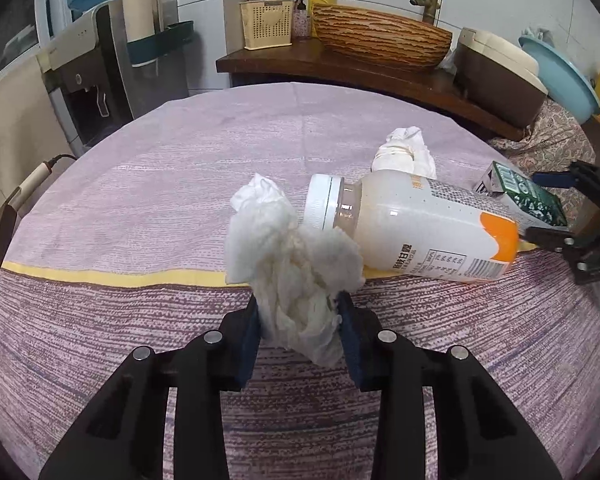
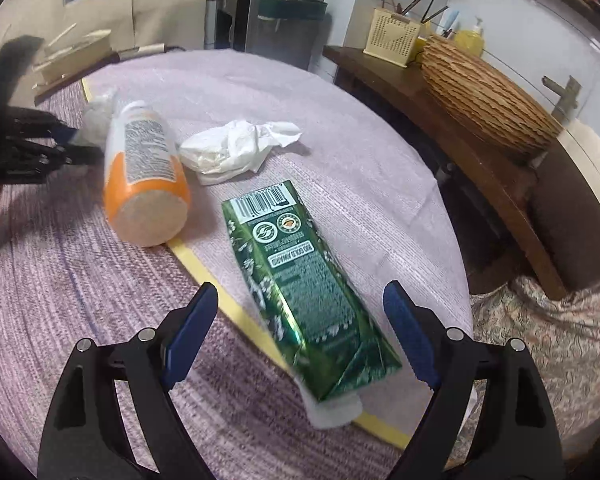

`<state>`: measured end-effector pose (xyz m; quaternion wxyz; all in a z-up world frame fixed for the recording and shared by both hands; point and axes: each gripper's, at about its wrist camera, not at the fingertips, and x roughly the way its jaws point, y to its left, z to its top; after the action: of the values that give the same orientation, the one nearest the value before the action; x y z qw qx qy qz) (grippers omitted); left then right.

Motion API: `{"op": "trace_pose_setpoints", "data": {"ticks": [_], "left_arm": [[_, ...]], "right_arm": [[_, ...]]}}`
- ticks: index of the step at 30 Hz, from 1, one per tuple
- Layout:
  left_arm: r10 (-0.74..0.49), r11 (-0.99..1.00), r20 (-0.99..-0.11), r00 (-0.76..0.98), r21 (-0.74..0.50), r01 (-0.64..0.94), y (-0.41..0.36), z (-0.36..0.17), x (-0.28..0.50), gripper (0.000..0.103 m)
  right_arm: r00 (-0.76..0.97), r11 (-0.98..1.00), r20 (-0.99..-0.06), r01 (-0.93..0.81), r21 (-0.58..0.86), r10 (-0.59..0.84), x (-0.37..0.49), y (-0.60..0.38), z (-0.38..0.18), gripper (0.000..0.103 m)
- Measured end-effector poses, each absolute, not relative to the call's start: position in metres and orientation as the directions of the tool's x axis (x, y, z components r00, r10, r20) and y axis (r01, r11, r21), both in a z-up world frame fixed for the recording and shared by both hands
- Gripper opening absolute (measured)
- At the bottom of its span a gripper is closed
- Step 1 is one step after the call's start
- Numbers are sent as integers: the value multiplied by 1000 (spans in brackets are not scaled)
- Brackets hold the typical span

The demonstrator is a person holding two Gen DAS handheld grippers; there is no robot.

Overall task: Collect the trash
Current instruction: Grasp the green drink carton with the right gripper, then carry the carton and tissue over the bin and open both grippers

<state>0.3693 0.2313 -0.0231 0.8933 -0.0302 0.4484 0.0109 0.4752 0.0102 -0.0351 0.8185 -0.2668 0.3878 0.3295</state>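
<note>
Tissue pinched between left fingers — carton between spread right fingers.

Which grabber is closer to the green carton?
Right. The right gripper sits open around the green carton. The left gripper is farther off, shut on a crumpled tissue beyond the bottle.

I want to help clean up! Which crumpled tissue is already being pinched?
The near tissue, by the bottle's white cap, is squeezed in the left gripper. The other tissue lies free behind the bottle.
</note>
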Motion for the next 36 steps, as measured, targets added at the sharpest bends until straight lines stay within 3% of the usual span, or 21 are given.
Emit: {"op": "trace_pose_setpoints", "data": {"ticks": [4,7,9,10,24,36], "left_arm": [[-14,997,-795,606,-55,-49,231,-20,364,35],[-28,996,-797,603,-72,-48,231,-21,363,35],[-34,996,-796,604,-81,-50,230,-22,362,35],[-36,995,-794,607,-84,-51,228,-22,361,35],[-117,993,-739,664,-98,67,145,8,308,35],[-350,935,-673,652,-206,289,18,21,260,35]], "right_arm": [[477,624,-822,-755,-203,310,488,19,-46,82],[466,614,-828,-764,-199,311,488,20,-53,67],[481,610,-822,-761,-220,304,485,19,-54,52],[481,610,-821,-762,-219,306,483,18,-54,50],[554,740,-725,-666,-92,408,406,-52,-14,50],[665,875,-655,-485,-15,358,311,-186,2,50]]}}
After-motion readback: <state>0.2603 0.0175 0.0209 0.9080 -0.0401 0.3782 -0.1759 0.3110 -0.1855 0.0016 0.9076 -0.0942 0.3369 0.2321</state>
